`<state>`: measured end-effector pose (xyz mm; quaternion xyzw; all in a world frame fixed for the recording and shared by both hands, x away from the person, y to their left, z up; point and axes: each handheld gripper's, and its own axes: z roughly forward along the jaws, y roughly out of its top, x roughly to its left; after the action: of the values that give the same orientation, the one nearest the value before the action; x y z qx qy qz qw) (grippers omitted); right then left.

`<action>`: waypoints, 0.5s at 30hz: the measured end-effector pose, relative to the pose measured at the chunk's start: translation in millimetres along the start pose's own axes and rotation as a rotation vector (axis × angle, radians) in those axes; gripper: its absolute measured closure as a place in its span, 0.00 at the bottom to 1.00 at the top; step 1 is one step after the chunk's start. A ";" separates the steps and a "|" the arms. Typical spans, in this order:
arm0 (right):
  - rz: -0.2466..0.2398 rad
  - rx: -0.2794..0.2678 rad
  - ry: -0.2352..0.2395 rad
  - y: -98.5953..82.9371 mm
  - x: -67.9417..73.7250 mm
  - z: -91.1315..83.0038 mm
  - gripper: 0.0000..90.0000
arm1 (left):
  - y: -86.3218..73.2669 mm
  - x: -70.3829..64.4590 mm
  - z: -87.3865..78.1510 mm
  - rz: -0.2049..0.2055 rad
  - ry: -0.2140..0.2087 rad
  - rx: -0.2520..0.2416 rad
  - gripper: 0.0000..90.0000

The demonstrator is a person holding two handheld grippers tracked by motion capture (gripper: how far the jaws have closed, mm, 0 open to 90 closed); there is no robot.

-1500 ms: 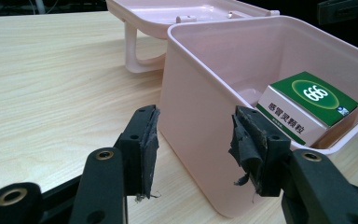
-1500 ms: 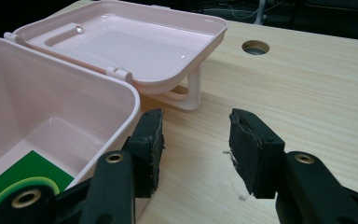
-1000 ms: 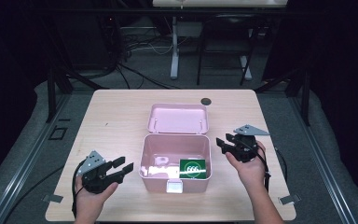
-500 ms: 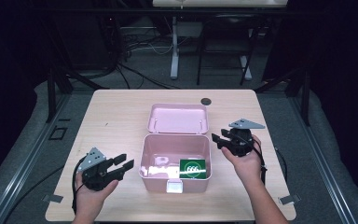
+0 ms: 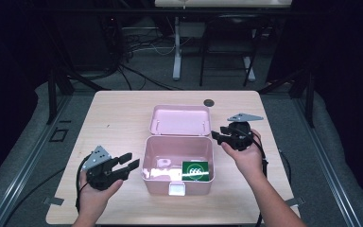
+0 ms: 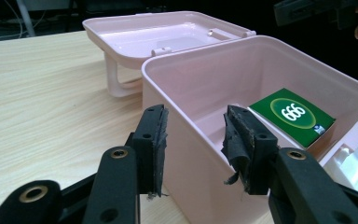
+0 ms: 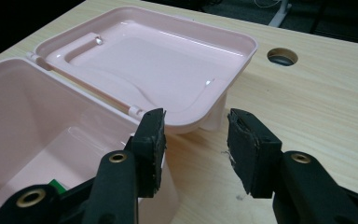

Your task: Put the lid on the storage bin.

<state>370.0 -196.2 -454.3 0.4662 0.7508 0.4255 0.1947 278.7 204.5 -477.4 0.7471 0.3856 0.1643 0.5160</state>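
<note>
Pink box (image 5: 177, 163) sits between both grippers, lid (image 5: 179, 119) flipped fully back. Green packet (image 5: 195, 170) lies inside, beyond left gripper (image 6: 193, 140) jaws. Left gripper jaws apart, empty. Right gripper (image 7: 196, 140) jaws apart, empty, straddling lid corner. Judgement: packing done; closing lid likely remains.

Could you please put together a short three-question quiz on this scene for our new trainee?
1. True or false: the lid of the pink box is closed.
2. Which number is printed on the green packet inside the box?
A) 999
B) 666
C) 606
3. Fill in: the right gripper is near the box's ____ corner, by the hinge; the left gripper is beside the box's left wall, and both are open and empty.

Key: 1 false, the lid lies folded back on the wooden table; 2 B; 3 far right.
</note>
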 end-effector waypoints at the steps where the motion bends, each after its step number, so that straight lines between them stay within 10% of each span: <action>1: 0.000 0.002 -0.001 2.0 -0.3 1.1 0.63 | 0.4 -0.2 0.4 0.001 -0.002 0.004 0.65; 15: 0.018 0.022 -0.019 23.2 -5.7 13.2 0.65 | 2.4 -5.2 9.8 0.016 -0.026 0.019 0.71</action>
<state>394.3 -190.3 -443.3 0.4791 0.7492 0.4147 0.1927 282.6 193.9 -478.4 0.7571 0.3742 0.1552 0.5126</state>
